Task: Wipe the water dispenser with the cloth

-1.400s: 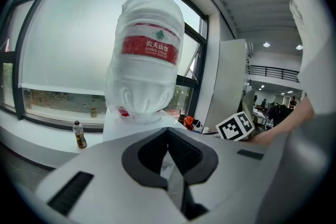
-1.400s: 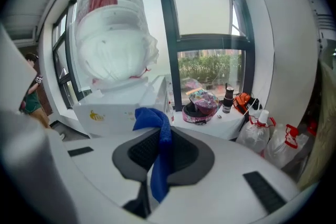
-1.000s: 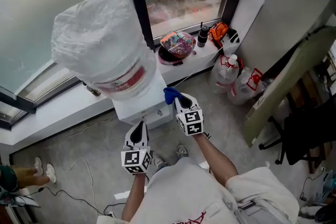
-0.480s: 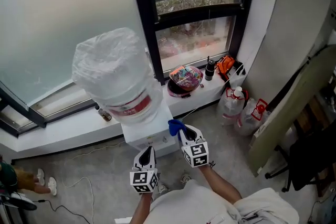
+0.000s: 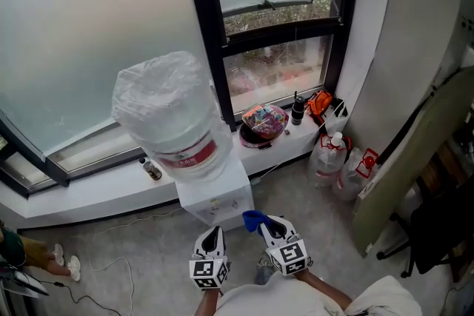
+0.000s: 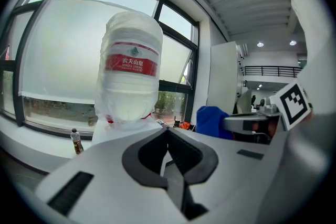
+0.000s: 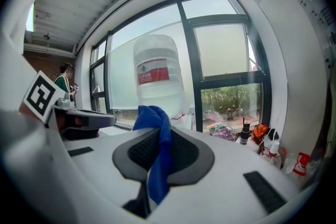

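Observation:
The white water dispenser (image 5: pixel 216 200) stands by the window ledge, a big plastic-wrapped bottle (image 5: pixel 172 119) with a red label on top; the bottle also shows in the left gripper view (image 6: pixel 131 68) and the right gripper view (image 7: pixel 158 73). My right gripper (image 5: pixel 268 222) is shut on a blue cloth (image 5: pixel 254 219), which hangs between its jaws (image 7: pixel 156 152). My left gripper (image 5: pixel 211 234) is shut with nothing in it. Both grippers hang just in front of the dispenser, apart from it.
On the ledge lie a colourful bowl-shaped item (image 5: pixel 262 120), a dark bottle (image 5: pixel 298 111), an orange thing (image 5: pixel 320 103) and a small bottle (image 5: pixel 152 169). Large water jugs (image 5: pixel 331 157) stand on the floor at right, beside a leaning board (image 5: pixel 415 152). Cables trail across the floor.
Both grippers have drawn back from the dispenser toward my body. The blue cloth, earlier at the dispenser's top edge, now hangs clear of it. My head view has tilted up.

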Tool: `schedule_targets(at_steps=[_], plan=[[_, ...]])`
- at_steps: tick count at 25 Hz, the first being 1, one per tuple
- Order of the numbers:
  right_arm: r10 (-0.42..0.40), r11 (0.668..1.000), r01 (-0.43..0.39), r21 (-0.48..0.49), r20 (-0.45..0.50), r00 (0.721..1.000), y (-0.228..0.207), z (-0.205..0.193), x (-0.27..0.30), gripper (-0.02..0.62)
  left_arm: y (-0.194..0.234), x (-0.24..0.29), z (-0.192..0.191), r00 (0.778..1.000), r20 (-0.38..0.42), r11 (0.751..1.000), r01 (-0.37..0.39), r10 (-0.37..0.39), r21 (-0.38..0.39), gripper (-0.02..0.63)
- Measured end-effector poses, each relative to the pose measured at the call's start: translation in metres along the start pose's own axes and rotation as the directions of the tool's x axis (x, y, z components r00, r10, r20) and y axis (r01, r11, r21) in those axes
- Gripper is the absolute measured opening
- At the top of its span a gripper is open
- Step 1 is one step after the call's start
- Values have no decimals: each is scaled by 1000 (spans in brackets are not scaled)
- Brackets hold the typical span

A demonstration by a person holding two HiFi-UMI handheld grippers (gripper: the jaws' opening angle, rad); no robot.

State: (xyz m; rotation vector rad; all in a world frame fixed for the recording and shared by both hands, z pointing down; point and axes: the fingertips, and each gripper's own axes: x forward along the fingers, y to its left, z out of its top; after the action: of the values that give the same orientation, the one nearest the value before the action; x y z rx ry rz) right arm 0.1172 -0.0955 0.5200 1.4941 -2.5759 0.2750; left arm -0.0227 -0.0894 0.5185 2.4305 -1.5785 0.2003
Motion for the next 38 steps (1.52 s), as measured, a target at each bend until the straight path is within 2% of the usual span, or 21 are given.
schedule_targets(at_steps=[8, 14, 18, 26, 38], plan=[[24, 999, -25, -40, -20, 1000, 64, -21, -59, 49, 4, -70, -19, 1000, 21, 1000, -19, 19, -2, 12], [84, 996, -83, -40, 38, 996, 125, -22, -92, 49, -6, -130, -43, 1000, 9, 1000, -9, 9, 19, 12], [88, 995, -87, -43, 40, 995, 152, -27, -118, 49, -18, -170, -55, 1000, 9, 1000, -12, 12, 8, 12], [93, 994, -91, -64, 35, 995, 177, -40, -158, 49, -42, -218, -69, 999, 31, 1000, -16, 17, -8, 12], [74, 994, -71, -87, 28, 997, 190, -54, -192, 49, -68, -248, -80, 999, 35, 1000, -6, 6, 4, 12]])
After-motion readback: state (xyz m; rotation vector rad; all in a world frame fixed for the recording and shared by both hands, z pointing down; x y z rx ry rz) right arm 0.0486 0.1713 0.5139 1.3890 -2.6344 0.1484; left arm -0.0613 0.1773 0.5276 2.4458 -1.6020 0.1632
